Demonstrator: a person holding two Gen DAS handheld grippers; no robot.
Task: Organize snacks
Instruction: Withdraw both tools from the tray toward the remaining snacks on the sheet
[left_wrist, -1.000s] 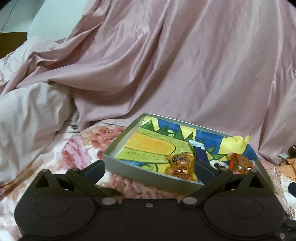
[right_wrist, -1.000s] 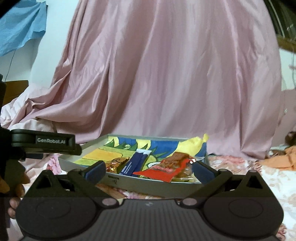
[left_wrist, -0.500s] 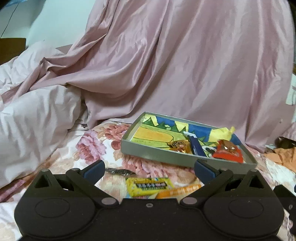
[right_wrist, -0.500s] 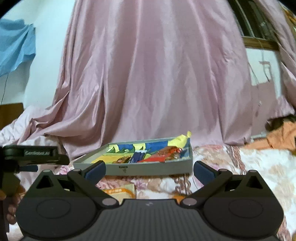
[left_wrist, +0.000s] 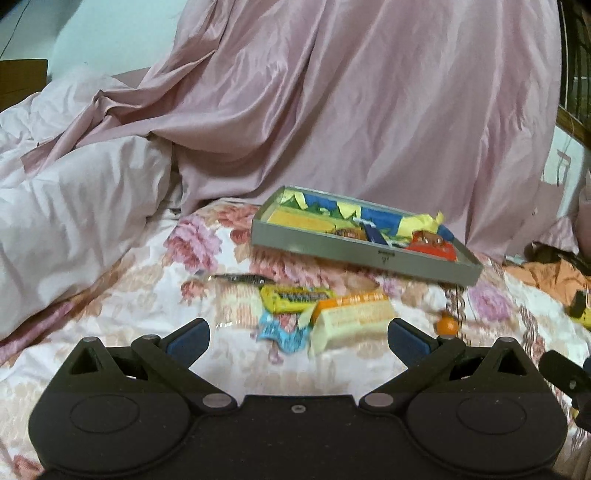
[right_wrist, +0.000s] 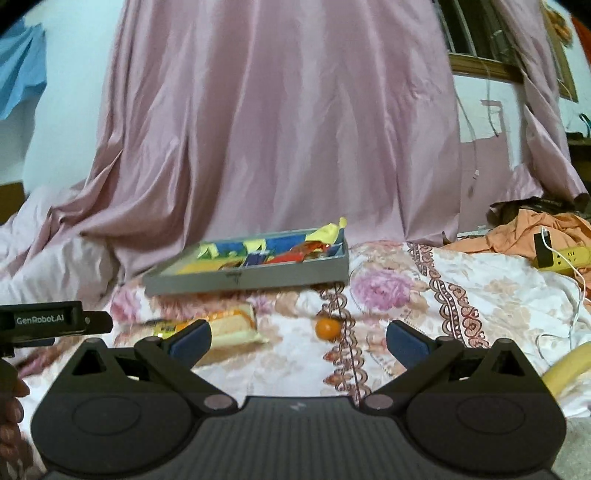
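Floral quilt (left_wrist: 155, 295) fills lower frame; grey rectangular tray (left_wrist: 354, 254) at centre; "GenRobot.AI" on my left gripper (left_wrist: 298, 334); my right gripper (right_wrist: 298, 334) likewise spread, empty.

"GenRobot.AI" on left hand-held gripper (right_wrist: 55, 321)

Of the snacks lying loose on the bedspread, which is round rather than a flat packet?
The small orange ball, lying alone right of the wrapped packets.
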